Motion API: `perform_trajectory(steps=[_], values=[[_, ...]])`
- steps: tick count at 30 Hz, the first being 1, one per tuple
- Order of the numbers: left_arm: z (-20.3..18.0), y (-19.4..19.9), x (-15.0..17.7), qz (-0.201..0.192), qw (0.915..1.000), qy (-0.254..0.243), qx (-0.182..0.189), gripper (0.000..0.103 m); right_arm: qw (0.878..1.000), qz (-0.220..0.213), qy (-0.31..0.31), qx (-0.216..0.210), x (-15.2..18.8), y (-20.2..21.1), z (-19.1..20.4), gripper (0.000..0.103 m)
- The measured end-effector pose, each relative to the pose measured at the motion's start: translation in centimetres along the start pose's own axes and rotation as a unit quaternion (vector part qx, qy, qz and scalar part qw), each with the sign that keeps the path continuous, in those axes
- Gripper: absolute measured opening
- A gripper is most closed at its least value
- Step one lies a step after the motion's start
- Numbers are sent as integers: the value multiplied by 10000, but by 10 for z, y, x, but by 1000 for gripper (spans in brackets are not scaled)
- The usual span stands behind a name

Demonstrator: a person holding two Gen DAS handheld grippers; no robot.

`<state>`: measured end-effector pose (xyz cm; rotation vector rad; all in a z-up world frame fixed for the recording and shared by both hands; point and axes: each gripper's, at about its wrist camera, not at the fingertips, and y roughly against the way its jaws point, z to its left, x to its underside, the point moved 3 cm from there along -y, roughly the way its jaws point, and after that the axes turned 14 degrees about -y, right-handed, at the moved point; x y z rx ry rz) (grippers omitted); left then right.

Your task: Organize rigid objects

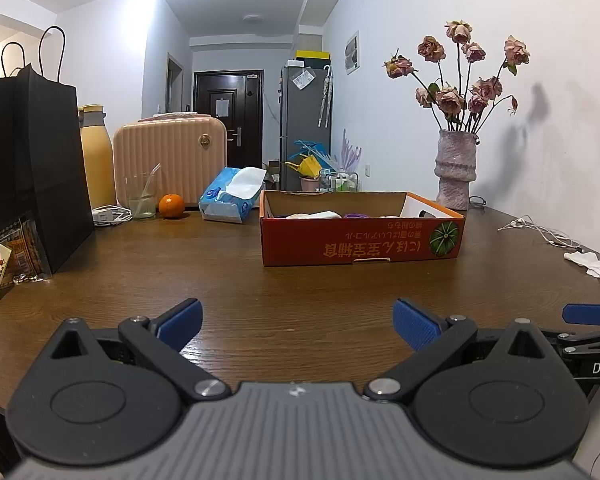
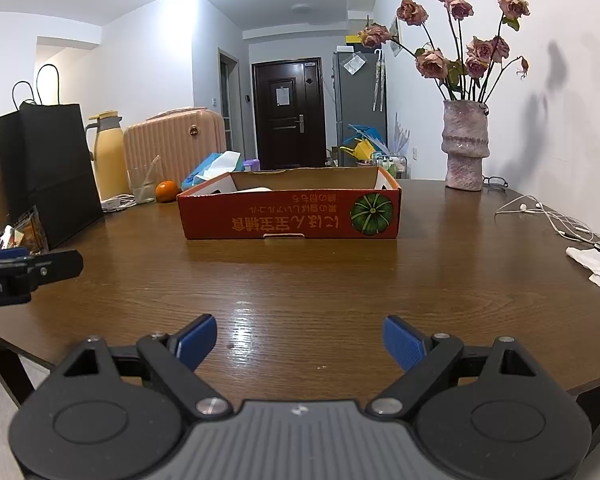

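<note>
A shallow red cardboard box (image 1: 362, 242) (image 2: 290, 216) with a pumpkin picture sits mid-table, holding white and purple items that are mostly hidden by its wall. My left gripper (image 1: 298, 326) hovers over the near table edge, open, blue pads wide apart with only wood between them. My right gripper (image 2: 300, 342) is likewise open and holds nothing, well short of the box. An orange (image 1: 171, 205) (image 2: 167, 191) lies at the back left beside a glass (image 1: 141, 196).
Back left stand a black paper bag (image 1: 32, 168), a yellow flask (image 1: 97, 156), a pink case (image 1: 168, 156) and a tissue pack (image 1: 232, 196). Snack packets (image 1: 4, 256) lie at the left edge. A vase of roses (image 1: 456, 168), earphone cables (image 2: 556, 220) and crumpled tissue (image 2: 596, 266) occupy the right.
</note>
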<state>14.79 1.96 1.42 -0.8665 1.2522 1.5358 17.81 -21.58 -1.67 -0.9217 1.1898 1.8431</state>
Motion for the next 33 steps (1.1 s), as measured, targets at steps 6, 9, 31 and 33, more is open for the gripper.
perform_trajectory(steps=[6, 9, 31, 33], values=[[0, 0, 0, 5, 10000, 5, -6, 103, 10000, 9, -2, 4, 0, 0, 0, 90], [0, 0, 0, 4, 10000, 20, -12, 103, 10000, 12, -18, 17, 0, -1, -1, 90], [-1, 6, -2, -238, 9994, 210, -112, 103, 10000, -1, -44, 47, 0, -1, -3, 90], [-2, 6, -1, -237, 9996, 171, -30, 103, 10000, 0, -45, 46, 0, -1, -3, 90]])
